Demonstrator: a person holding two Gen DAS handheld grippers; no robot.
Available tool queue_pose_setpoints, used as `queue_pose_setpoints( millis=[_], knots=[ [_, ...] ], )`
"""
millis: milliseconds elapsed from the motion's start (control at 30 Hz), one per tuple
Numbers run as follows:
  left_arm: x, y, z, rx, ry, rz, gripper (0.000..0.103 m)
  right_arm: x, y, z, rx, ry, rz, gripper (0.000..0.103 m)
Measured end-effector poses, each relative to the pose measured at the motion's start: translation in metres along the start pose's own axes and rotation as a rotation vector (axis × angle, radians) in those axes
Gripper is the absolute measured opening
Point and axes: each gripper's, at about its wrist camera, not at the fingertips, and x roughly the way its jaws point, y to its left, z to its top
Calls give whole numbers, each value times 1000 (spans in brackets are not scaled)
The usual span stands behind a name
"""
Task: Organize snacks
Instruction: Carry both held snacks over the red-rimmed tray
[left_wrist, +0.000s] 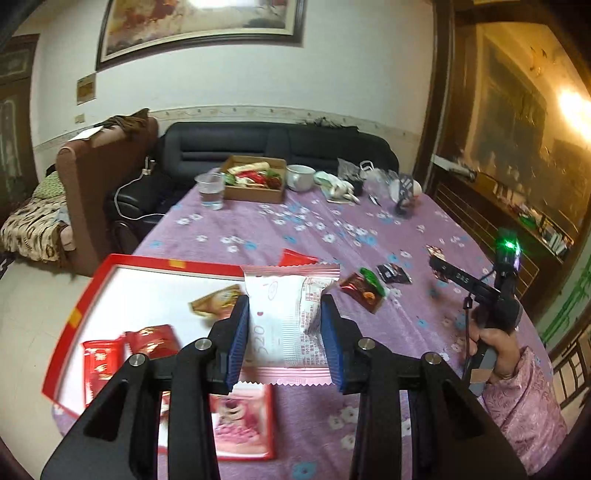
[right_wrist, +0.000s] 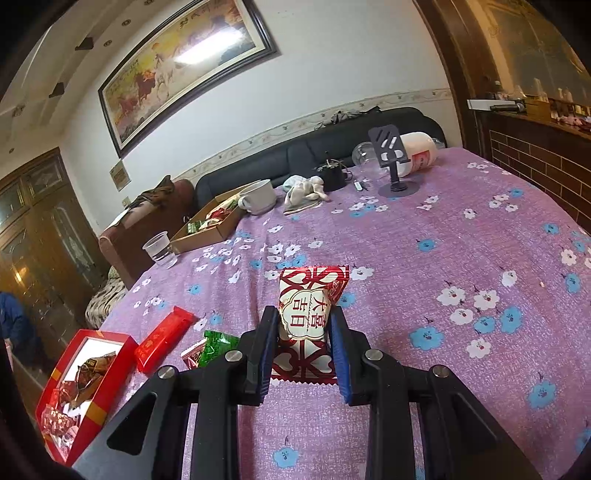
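My left gripper (left_wrist: 284, 306) is shut on a pink and white snack packet (left_wrist: 277, 288), held above the near edge of a red tray (left_wrist: 85, 291) with a white floor. Red packets (left_wrist: 103, 362) and a gold one (left_wrist: 218, 301) lie in the tray. My right gripper (right_wrist: 303, 317) is shut on a red and white packet (right_wrist: 306, 291), raised over the purple flowered tablecloth (right_wrist: 424, 258). In the left wrist view the right gripper (left_wrist: 437, 264) appears at the right, held by a hand (left_wrist: 491, 343) in a pink sleeve.
Loose snacks lie on the cloth: a long red packet (right_wrist: 164, 338), a green one (right_wrist: 218, 345), a brown one (left_wrist: 364, 291), a dark one (left_wrist: 393, 273). At the far end stand a cardboard box of snacks (left_wrist: 255, 192), a plastic cup (left_wrist: 211, 192), a white mug (right_wrist: 258, 197) and a phone stand (right_wrist: 391, 158).
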Motion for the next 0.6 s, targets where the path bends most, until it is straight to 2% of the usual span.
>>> queue_pose_setpoints(
  millis=[200, 600],
  knots=[
    [-13, 20, -2, -17, -24, 21, 35, -21, 17, 2, 40, -32, 61, 28],
    [-39, 47, -13, -59, -68, 37, 35, -43, 131, 7, -63, -17, 286, 28]
  ],
)
